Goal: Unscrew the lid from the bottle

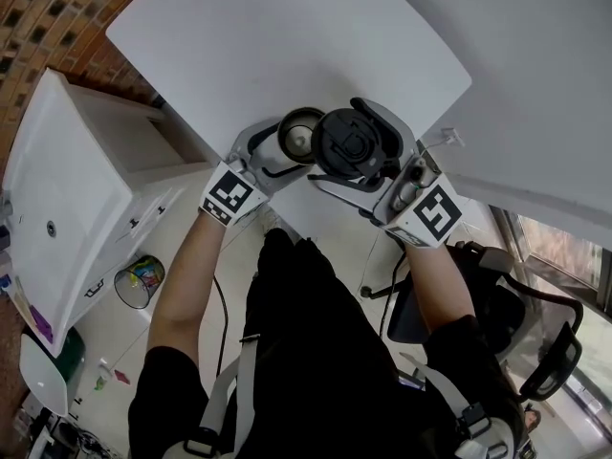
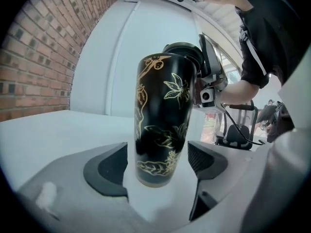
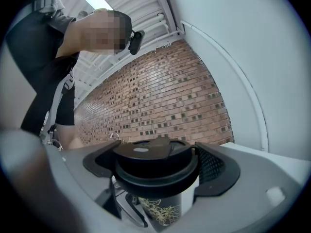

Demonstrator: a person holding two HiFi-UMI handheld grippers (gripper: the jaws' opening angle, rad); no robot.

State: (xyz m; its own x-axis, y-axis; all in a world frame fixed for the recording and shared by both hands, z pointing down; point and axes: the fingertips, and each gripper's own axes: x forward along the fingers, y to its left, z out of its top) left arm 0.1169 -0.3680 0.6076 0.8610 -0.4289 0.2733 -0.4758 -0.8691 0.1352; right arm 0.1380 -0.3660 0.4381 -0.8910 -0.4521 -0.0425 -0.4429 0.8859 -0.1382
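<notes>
A black bottle [image 2: 163, 115] with gold flowers stands tilted on the white table [image 1: 287, 36]. My left gripper [image 2: 158, 166] is shut on the bottle near its base, a pad on each side. In the head view the bottle's steel-grey mouth [image 1: 301, 138] shows open, between the jaws of the left gripper [image 1: 295, 151]. The black lid [image 1: 346, 144] sits just right of the mouth, off the bottle. My right gripper [image 1: 356, 151] is shut on the lid. In the right gripper view the lid [image 3: 153, 159] fills the jaws of the right gripper [image 3: 155, 166], with the bottle [image 3: 158, 210] below.
A second white table [image 1: 545, 84] adjoins on the right. A white cabinet [image 1: 76, 180] stands at the left by a brick wall [image 1: 57, 8]. A bin [image 1: 142, 280] sits on the floor, and a black office chair [image 1: 535, 333] is at the lower right.
</notes>
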